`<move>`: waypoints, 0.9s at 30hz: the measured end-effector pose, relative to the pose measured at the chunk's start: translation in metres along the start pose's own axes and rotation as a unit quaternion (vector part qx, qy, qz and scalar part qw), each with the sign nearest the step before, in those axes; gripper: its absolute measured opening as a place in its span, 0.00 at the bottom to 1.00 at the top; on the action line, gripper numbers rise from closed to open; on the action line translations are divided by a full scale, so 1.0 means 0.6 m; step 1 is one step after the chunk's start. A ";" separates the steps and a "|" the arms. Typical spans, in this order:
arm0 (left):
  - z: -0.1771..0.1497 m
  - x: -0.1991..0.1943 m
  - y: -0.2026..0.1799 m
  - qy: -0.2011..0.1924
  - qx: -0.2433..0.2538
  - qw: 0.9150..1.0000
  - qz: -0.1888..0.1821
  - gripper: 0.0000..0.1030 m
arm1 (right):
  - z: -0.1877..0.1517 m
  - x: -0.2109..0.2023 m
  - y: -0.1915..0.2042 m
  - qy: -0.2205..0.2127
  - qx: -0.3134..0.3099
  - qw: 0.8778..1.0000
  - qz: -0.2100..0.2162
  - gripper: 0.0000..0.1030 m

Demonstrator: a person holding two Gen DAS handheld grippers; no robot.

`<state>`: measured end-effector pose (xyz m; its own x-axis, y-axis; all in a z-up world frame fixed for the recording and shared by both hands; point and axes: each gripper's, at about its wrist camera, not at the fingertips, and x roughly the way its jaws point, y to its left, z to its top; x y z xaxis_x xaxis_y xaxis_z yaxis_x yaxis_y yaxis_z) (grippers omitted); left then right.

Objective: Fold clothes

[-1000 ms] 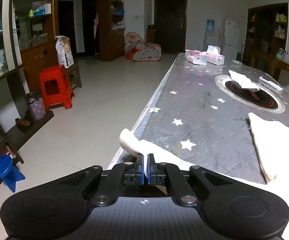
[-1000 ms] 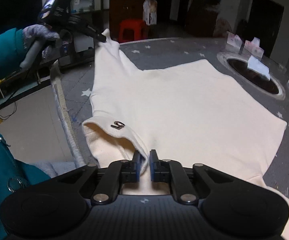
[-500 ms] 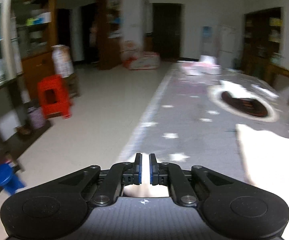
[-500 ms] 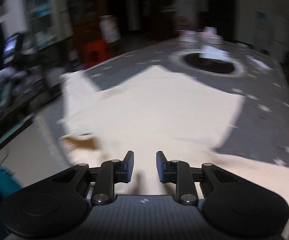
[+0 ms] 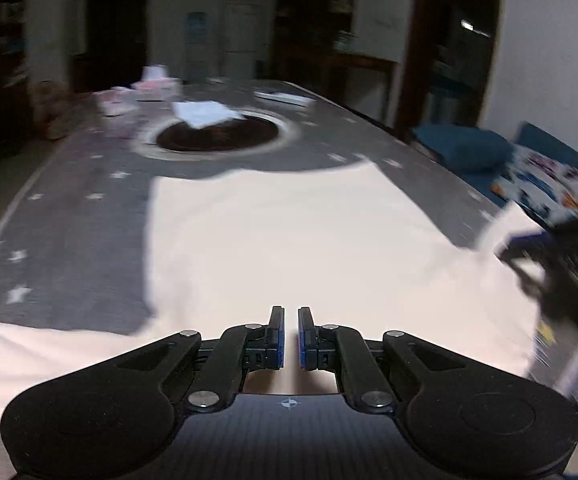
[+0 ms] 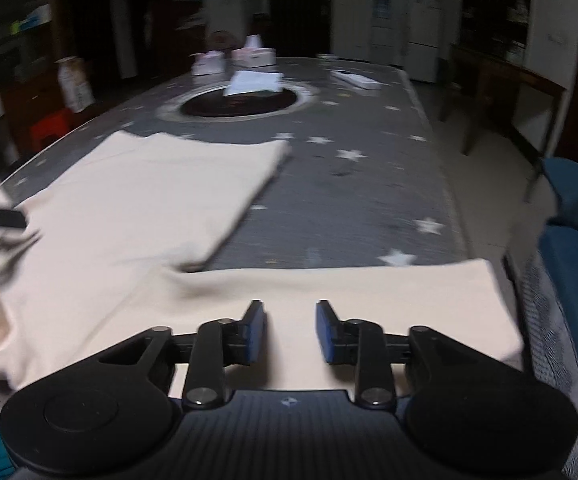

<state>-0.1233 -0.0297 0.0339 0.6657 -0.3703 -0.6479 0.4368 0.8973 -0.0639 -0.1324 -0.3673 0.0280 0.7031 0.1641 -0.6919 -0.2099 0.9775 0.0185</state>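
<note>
A cream sweatshirt (image 5: 289,240) lies spread flat on the grey star-patterned table (image 5: 73,240). It also shows in the right wrist view (image 6: 149,208), with one sleeve (image 6: 369,292) stretched toward the table's right edge. My left gripper (image 5: 291,338) hovers over the near part of the garment, its jaws a narrow gap apart with nothing between them. My right gripper (image 6: 291,330) is open and empty just above the sleeve. The right gripper shows blurred at the right edge of the left wrist view (image 5: 549,272).
A round dark inset (image 6: 245,102) with white paper on it sits mid-table. Tissue boxes (image 6: 253,54) stand at the far end. A blue cushioned seat (image 6: 577,216) is right of the table. A red stool (image 6: 49,128) stands on the floor at left.
Both grippers let go of the sweatshirt. The left swung from the table's left edge to face over the garment. The right opened wide and moved right, over the sleeve.
</note>
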 end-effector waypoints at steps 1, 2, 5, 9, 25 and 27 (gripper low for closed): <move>-0.004 0.002 -0.007 0.005 0.003 1.000 -0.008 0.08 | 0.000 0.002 -0.011 -0.001 0.006 1.000 -0.008 0.32; -0.009 0.004 -0.013 0.009 0.005 1.000 -0.015 0.09 | 0.001 0.004 -0.022 -0.002 0.011 1.000 -0.016 0.32; -0.023 0.007 -0.028 0.021 0.016 0.999 -0.030 0.11 | 0.002 0.010 -0.054 -0.005 0.028 0.999 -0.039 0.32; -0.029 0.005 -0.047 0.020 0.029 0.998 -0.052 0.16 | 0.003 0.018 -0.097 -0.009 0.051 0.996 -0.070 0.32; 0.032 0.023 0.001 0.007 -0.006 1.000 -0.024 0.32 | 0.047 0.006 -0.032 -0.026 0.016 0.999 -0.016 0.33; 0.046 0.039 0.024 0.014 -0.022 1.000 -0.010 0.32 | 0.063 0.012 -0.012 -0.025 0.004 1.000 0.007 0.33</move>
<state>-0.0845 -0.0323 0.0388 0.6391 -0.3825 -0.6673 0.4230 0.8994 -0.1104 -0.1003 -0.3681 0.0504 0.7327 0.1843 -0.6551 -0.2146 0.9761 0.0346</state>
